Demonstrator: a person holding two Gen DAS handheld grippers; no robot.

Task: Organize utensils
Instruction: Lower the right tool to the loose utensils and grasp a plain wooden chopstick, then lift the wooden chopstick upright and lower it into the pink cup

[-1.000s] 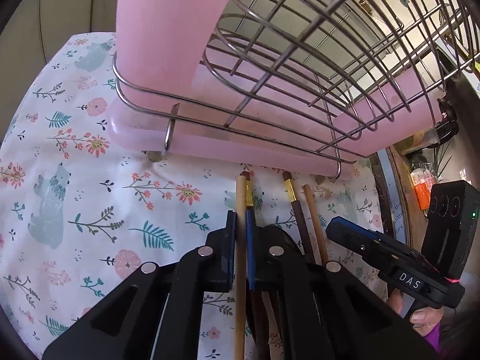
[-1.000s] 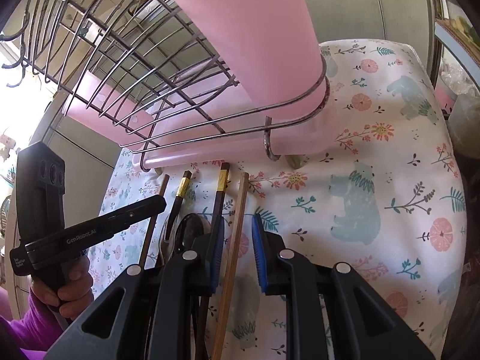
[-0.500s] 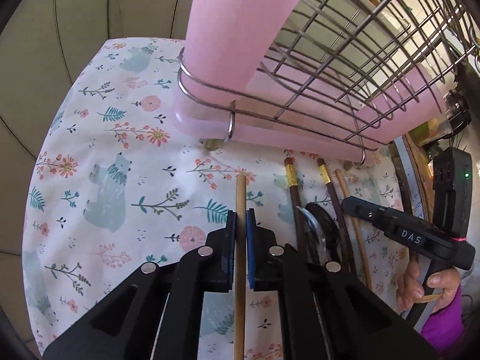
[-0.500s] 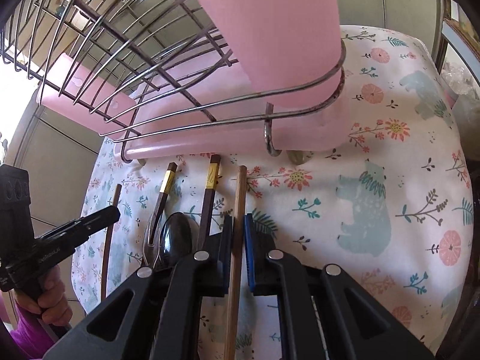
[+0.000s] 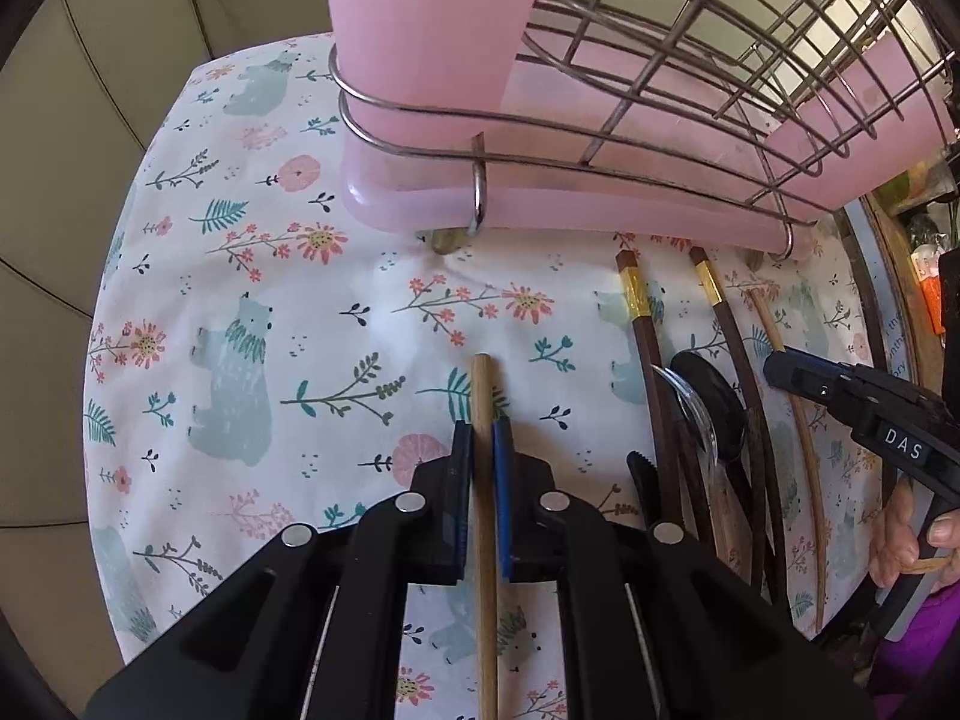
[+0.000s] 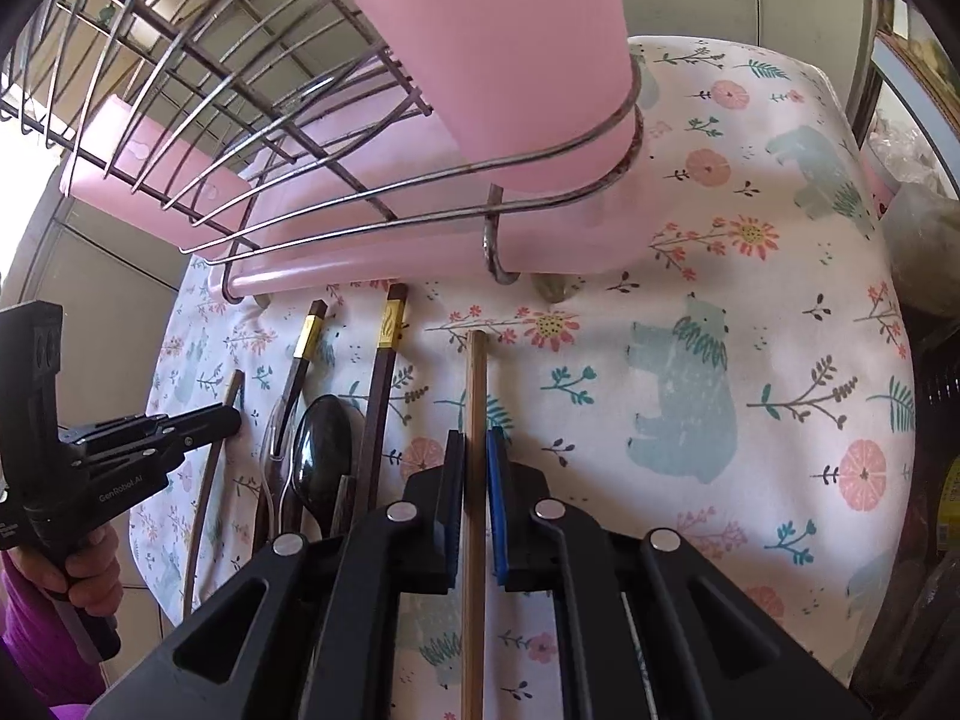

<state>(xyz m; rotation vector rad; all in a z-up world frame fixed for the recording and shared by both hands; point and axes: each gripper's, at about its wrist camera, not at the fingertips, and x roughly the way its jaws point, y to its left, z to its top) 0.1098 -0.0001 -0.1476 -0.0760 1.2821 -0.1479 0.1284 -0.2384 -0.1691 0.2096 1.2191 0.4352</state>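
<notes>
My left gripper [image 5: 482, 429] is shut on a light wooden chopstick [image 5: 483, 480] and holds it over the floral tablecloth, left of the utensil pile. My right gripper [image 6: 475, 441] is shut on another light wooden chopstick [image 6: 476, 480], just right of the pile. The pile on the cloth holds two dark chopsticks with gold bands [image 5: 651, 372] [image 6: 384, 384], a black spoon [image 6: 321, 450], a clear spoon [image 5: 690, 414] and a thin wooden chopstick [image 5: 798, 420]. Each view shows the other gripper at its edge, the right one in the left wrist view [image 5: 780, 369] and the left one in the right wrist view [image 6: 231, 417].
A wire dish rack [image 5: 660, 90] on a pink drip tray [image 5: 540, 216] stands just beyond the utensils, with a pink cutlery cup [image 6: 510, 60] at its corner. The floral tablecloth [image 5: 240, 300] covers the table. Cluttered items [image 6: 918, 228] sit past the table's right edge.
Both grippers have closed on their chopsticks and drawn back from the rack. The left gripper has shifted left, away from the pile, with its chopstick.
</notes>
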